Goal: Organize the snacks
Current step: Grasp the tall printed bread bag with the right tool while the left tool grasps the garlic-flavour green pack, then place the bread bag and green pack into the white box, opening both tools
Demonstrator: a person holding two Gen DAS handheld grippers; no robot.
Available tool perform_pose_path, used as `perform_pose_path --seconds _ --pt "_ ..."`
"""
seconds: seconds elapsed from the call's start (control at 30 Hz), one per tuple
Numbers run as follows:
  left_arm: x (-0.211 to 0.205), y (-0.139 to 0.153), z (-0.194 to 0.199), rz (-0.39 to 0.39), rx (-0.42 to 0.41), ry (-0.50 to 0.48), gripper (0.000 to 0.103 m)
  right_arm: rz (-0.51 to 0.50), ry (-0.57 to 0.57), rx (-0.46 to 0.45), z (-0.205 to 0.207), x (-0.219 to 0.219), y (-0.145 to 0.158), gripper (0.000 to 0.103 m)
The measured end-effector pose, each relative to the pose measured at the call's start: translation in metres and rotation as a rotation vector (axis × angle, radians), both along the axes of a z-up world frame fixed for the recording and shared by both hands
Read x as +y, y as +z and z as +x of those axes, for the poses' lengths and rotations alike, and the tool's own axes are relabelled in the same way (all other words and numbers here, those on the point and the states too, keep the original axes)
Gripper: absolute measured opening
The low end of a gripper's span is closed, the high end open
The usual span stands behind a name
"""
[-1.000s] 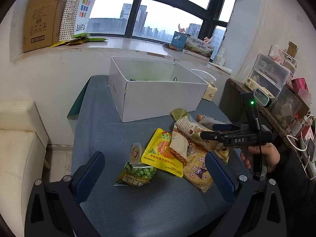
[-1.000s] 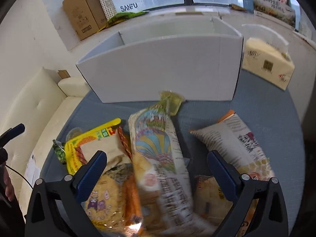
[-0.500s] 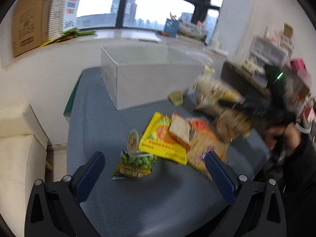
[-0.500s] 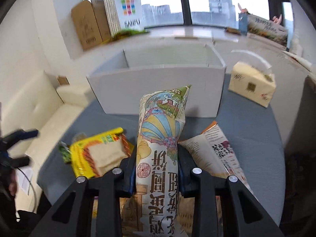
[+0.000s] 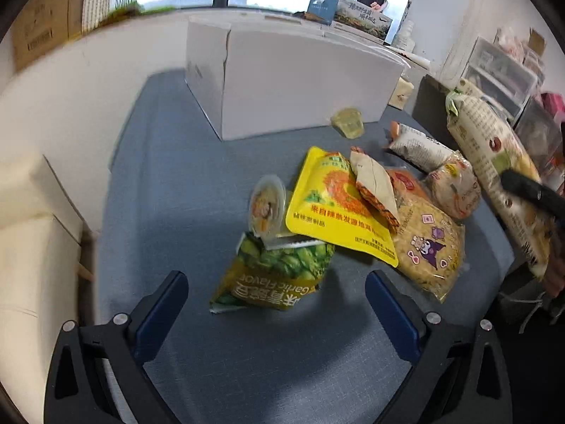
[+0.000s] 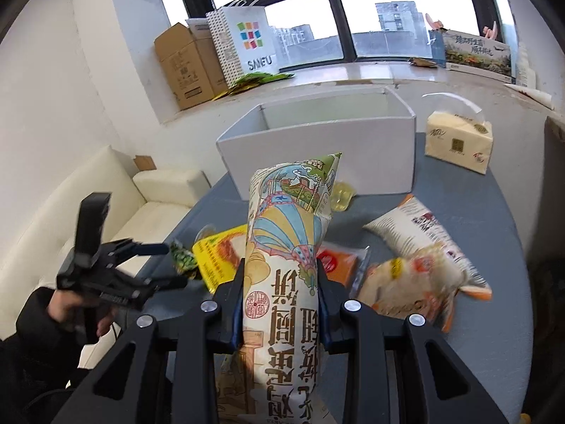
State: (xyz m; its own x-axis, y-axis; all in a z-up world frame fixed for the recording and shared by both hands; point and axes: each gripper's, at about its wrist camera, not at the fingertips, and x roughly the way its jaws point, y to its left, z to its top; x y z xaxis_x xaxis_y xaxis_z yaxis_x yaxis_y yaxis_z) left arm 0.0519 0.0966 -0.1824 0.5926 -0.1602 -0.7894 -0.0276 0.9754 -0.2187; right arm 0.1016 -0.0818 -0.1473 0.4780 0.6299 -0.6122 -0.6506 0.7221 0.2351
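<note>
Right wrist view has the right gripper (image 6: 280, 300) clamped on a tall illustrated snack bag (image 6: 286, 247), its blue pads pressing both sides and the bag lifted clear of the grey table (image 6: 494, 335), standing nearly upright in front of the open white box (image 6: 317, 148); a tissue pack (image 6: 459, 141) sits to the right of that box; a white printed pouch (image 6: 420, 233) lies on the table at the right of the held bag; over on the left a hand (image 6: 74, 314) in a dark sleeve carries the left gripper (image 6: 159, 265); left wrist view shows its jaws wide and closing, with nothing pinched between them; just ahead of its fingers (image 5: 162, 304) lies a green garlic-flavour pea bag (image 5: 275, 275), its top tucked under a yellow pouch (image 5: 335, 205); a small sealed jelly cup (image 5: 266, 205) rests at the pouch's left edge; a Kuromi noodle-snack pack (image 5: 429, 247) lies at the pouch's right
</note>
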Motion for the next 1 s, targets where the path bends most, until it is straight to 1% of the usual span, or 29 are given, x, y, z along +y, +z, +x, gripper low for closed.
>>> perform_pose_path --seconds 0.03,0.07,0.1,0.13,0.2,0.27,0.33,0.43,0.5,0.63,0.7,0.77,0.9,1.0 --pt "-0.002 -0.001 -0.001 0.021 0.0 -0.007 0.053 -0.002 0.004 -0.001 -0.001 0.001 -0.001 0.034" --pt "-0.004 -0.002 -0.003 0.058 0.001 -0.006 0.048 -0.001 0.009 0.0 -0.002 0.002 -0.001 0.034" --pt "-0.005 -0.002 -0.005 0.067 -0.006 -0.004 0.044 -0.002 0.013 0.001 -0.003 0.002 -0.002 0.034" --pt "-0.005 0.0 -0.007 0.055 -0.018 -0.003 0.038 0.0 0.013 0.0 -0.004 0.001 -0.002 0.034" --pt "-0.002 0.005 -0.013 0.02 -0.045 -0.015 0.038 0.004 0.012 -0.001 -0.003 0.0 -0.001 0.034" --pt "-0.001 0.011 -0.018 0.026 -0.05 -0.012 0.038 0.015 0.01 0.008 -0.002 -0.002 -0.002 0.035" --pt "0.002 0.015 -0.023 0.015 -0.063 -0.009 0.038 0.043 0.009 0.031 -0.001 -0.004 -0.003 0.035" --pt "0.005 0.029 -0.03 0.0 -0.099 0.001 0.038 0.043 0.01 0.025 -0.002 -0.004 -0.002 0.035" --pt "0.006 0.042 -0.034 -0.002 -0.136 0.003 0.038 0.043 0.009 0.026 -0.002 -0.003 -0.001 0.035" --pt "0.006 0.072 -0.035 -0.04 -0.226 -0.002 0.038 0.071 0.002 0.043 0.003 -0.004 0.002 0.035" --pt "0.003 0.087 -0.026 -0.052 -0.268 -0.015 0.038 0.107 -0.006 0.06 0.012 -0.002 0.007 0.035" --pt "0.0 0.102 -0.012 -0.049 -0.311 -0.029 0.038 0.132 -0.021 0.073 0.021 0.001 0.014 0.035" --pt "0.001 0.133 0.023 -0.051 -0.395 -0.013 0.038 0.143 -0.054 0.022 0.047 0.01 0.046 0.035" --pt "-0.005 0.158 0.053 -0.005 -0.449 -0.025 0.038 0.15 -0.078 -0.018 0.073 0.018 0.075 0.035"
